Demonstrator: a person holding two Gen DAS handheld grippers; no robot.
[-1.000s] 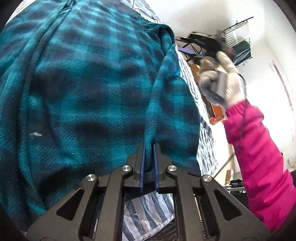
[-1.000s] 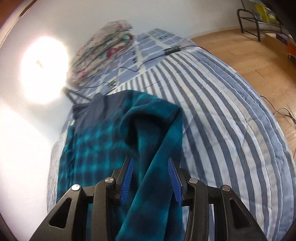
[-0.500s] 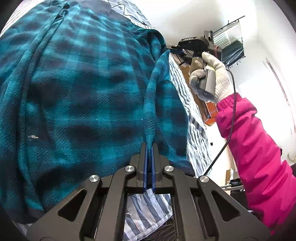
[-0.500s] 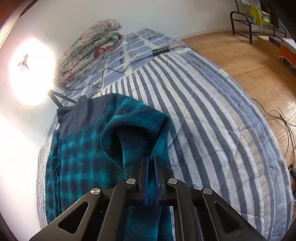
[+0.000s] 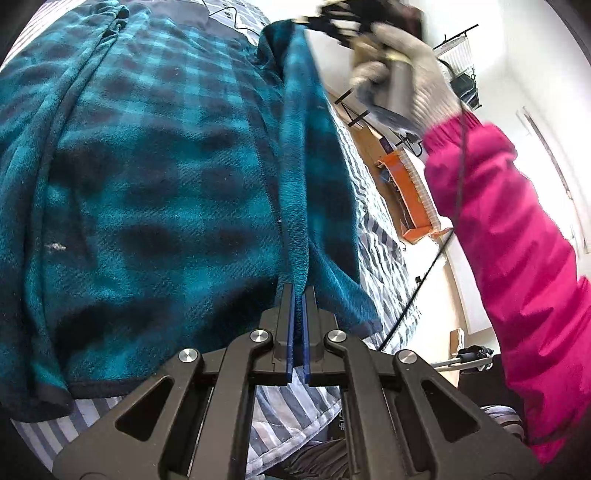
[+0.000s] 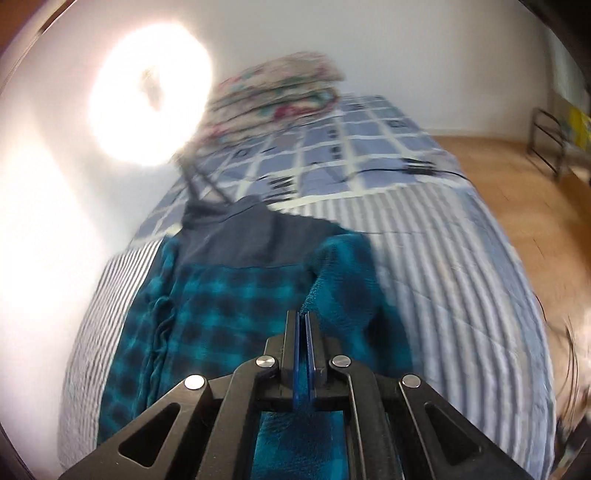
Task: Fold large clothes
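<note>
A teal and black plaid fleece jacket (image 5: 155, 177) with a dark grey yoke (image 6: 243, 236) lies spread on a striped bed cover (image 6: 443, 280). My left gripper (image 5: 297, 291) is shut on the jacket's right edge near the hem, and that edge rises as a taut fold (image 5: 295, 155). My right gripper (image 6: 303, 317) is shut on the same edge higher up, near the shoulder. In the left wrist view the right gripper (image 5: 314, 24) shows at the top, held by a gloved hand (image 5: 402, 77) with a pink sleeve (image 5: 517, 240).
A folded floral quilt (image 6: 273, 99) sits at the head of the bed on a blue checked sheet (image 6: 354, 147), with a black cable (image 6: 417, 171) across it. Wooden floor (image 6: 517, 192) lies to the right. An orange box (image 5: 406, 192) stands beyond the bed.
My right gripper closed on the jacket's edge, then lifted it and carried it sideways, pulling the edge taut. The left gripper stayed shut on the fabric and hardly moved.
</note>
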